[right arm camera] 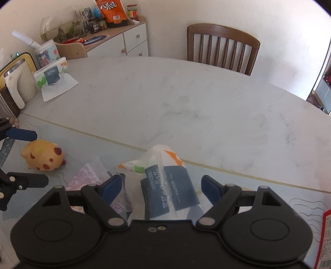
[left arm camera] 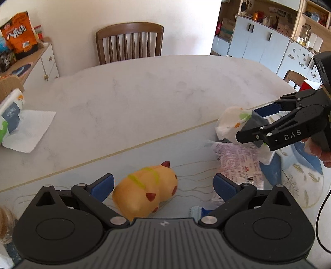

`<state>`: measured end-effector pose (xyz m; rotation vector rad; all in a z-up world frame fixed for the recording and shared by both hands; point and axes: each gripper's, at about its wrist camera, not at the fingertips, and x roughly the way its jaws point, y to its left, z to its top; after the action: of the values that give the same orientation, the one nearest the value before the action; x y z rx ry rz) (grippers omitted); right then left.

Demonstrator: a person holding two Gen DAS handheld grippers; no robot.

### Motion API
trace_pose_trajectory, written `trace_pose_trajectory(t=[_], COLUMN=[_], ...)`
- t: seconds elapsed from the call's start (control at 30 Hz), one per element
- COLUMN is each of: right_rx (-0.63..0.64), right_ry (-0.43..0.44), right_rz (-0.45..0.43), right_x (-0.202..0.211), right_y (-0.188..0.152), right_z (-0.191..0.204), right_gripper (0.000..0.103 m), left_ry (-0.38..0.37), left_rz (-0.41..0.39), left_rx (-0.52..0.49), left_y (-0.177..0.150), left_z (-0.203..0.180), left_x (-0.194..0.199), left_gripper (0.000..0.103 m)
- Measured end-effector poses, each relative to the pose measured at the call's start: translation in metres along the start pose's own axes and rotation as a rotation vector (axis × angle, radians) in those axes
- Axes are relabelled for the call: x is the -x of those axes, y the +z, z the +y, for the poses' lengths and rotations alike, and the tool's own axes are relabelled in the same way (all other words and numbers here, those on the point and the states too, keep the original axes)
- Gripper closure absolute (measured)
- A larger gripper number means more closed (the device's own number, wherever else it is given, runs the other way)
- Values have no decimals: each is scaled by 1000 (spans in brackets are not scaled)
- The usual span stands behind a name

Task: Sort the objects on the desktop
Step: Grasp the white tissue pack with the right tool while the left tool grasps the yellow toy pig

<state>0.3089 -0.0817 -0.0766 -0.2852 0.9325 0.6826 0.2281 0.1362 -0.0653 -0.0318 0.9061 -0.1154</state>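
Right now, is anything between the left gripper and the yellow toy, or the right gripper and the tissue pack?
Nothing visible. The yellow toy lies between the open left gripper, and the tissue pack sits between the open right gripper; neither is touched yet.

A pale marbled surface [left arm camera: 144, 93] fills the room's middle, a slatted wooden chair [left arm camera: 130, 41] tucked against the cream wall [left arm camera: 82, 18]. A white sideboard [right arm camera: 132, 43] (wood-topped) stands left; tall cupboards and open shelves [left arm camera: 264, 35] stand right, daylit.
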Motion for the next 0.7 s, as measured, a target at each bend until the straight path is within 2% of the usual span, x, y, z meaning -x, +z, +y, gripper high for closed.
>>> trace_pose_trajectory(t=[0.33,0.7], right_rx=[-22,-83], right_ry=[-13,-49], right_rz=[46,50], right_x=[-20,-23], right_y=[3,-1], right_z=[-3,-18], right_gripper=[19,22], left_ry=[-15,-16], left_rz=[0,-22], left_rx=[13,20], left_y=[-1,-7], left_z=[7,10], left_x=[-20,-28], left_gripper=[0,1])
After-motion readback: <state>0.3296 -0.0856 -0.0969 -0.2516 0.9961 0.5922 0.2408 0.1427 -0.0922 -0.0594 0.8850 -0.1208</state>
